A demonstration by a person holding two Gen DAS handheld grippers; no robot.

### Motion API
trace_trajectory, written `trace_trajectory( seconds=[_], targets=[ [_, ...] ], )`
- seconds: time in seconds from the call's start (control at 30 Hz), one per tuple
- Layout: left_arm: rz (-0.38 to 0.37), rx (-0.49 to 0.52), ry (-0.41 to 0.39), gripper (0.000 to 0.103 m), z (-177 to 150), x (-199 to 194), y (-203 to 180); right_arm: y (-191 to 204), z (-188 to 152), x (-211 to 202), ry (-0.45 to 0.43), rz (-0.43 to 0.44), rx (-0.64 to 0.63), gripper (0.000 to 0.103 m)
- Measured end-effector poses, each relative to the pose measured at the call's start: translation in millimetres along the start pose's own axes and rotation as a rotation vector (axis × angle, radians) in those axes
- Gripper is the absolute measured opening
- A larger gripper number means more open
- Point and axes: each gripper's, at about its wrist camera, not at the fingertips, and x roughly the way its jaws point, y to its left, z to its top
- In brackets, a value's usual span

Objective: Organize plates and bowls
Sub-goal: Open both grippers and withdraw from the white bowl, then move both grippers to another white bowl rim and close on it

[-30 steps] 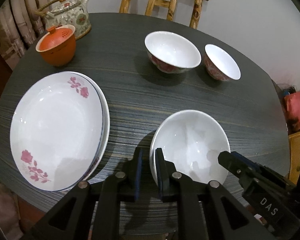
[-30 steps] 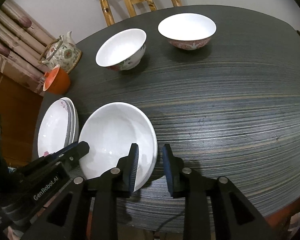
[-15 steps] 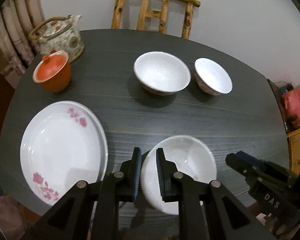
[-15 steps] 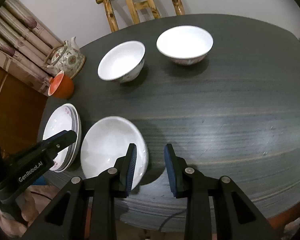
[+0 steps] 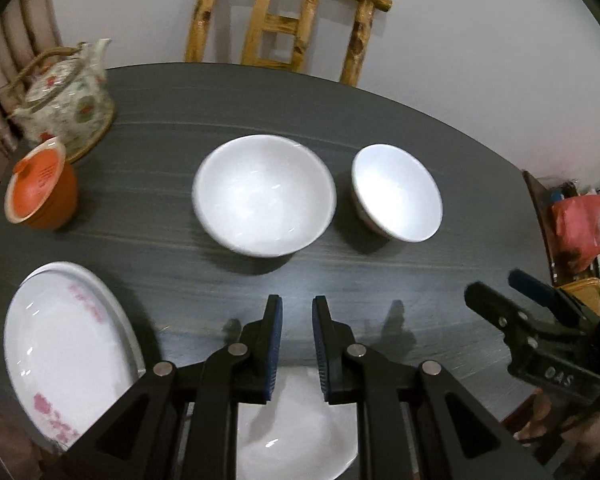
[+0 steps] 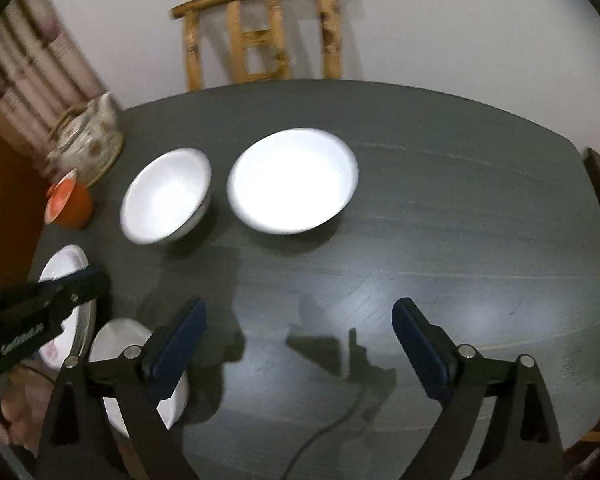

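Plates and bowls lie spread over a dark, wood-grained tabletop [image 5: 440, 300]. Left hand-held gripper [image 5: 297, 312]: its blue-padded jaws stand close together with a narrow gap, nothing between them, hovering over bare tabletop. Just under its frame, at the near edge, rests a plain white shallow bowl [image 5: 300, 432], not touched by the pads. Right hand-held gripper [image 6: 300, 320]: its jaws are opening, spread wide over bare tabletop, nothing between them; in the left wrist view it shows at the right edge [image 5: 512, 300].

Beside the shallow bowl, to the left, sits a stack of plates [image 5: 64, 356] with pink flower prints, the top one nested on another; whether plate and bowl touch cannot be told. Further out, near the middle, stand two white bowls side by side: a wider bowl [image 5: 264, 200] and a smaller bowl [image 5: 398, 194] with a reddish pattern outside, close but apart. At the far left stands an orange lidded cup [image 5: 40, 192], and behind it a floral teapot [image 5: 68, 104] with a woven handle. A bamboo chair [image 5: 284, 20] stands beyond the tabletop against a pale wall. A red plastic bag [image 5: 580, 232] shows at the right.
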Motion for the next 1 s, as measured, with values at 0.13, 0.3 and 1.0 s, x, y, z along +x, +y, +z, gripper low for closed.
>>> trace_trajectory(
  seconds=[0.13, 0.3, 1.0],
  targets=[
    [-0.055, -0.018, 0.023, 0.016, 19.1, 13.1, -17.9, -15.8, 21.9, 10.8, 0.009, 0.002, 0.002, 0.086],
    [-0.116, -0.06, 0.051, 0.016, 42.3, 33.0, -37.1, -31.2, 51.7, 30.7, 0.02, 0.025, 0.057, 0.064],
    [-0.154, -0.267, 0.041, 0.015, 66.8, 79.7, -38.6, -53.9, 98.0, 109.7, 0.094, 0.114, 0.053, 0.03]
  ],
)
